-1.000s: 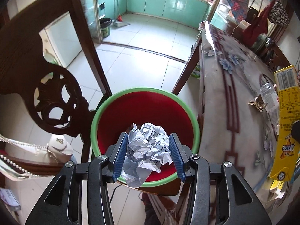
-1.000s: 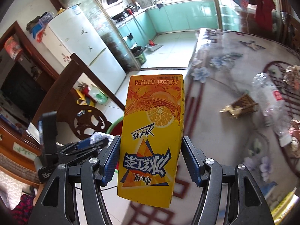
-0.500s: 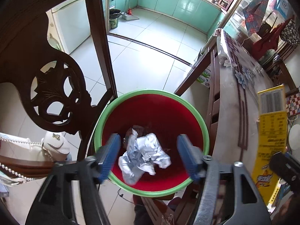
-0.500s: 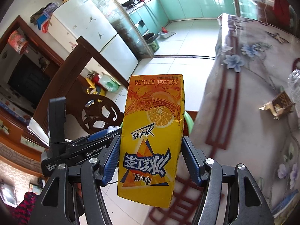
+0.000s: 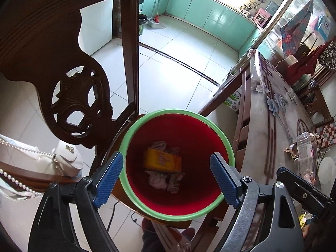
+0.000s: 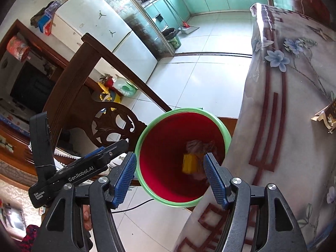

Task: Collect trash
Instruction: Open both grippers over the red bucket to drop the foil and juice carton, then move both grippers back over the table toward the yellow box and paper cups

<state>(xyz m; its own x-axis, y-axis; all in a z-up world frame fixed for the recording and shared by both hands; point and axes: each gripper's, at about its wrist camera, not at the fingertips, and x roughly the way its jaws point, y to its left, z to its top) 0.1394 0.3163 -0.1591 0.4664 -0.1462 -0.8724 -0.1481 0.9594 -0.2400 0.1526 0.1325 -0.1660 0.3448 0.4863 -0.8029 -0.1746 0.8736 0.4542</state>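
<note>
A red bin with a green rim [image 5: 147, 204] stands on a chair beside the table; it also shows in the right wrist view [image 6: 145, 180]. Inside lie the yellow drink carton [image 5: 162, 160] [image 6: 189, 163] and crumpled paper [image 5: 156, 180]. My left gripper [image 5: 167, 177] is open and empty above the bin. My right gripper [image 6: 169, 177] is open and empty above the bin's near side. On the table lie a clear plastic bottle [image 5: 304, 149] and a small brown wrapper [image 6: 326, 117].
A carved dark wooden chair back [image 5: 69, 63] rises left of the bin. The table with a flowered cloth [image 6: 289, 109] runs along the right. A white bag with a pearl strap [image 5: 67, 160] lies on the chair. Tiled floor [image 5: 174, 61] lies beyond.
My left gripper opened and the crumpled paper fell into the bin. My right gripper moved over the bin, opened, and the yellow carton dropped in.
</note>
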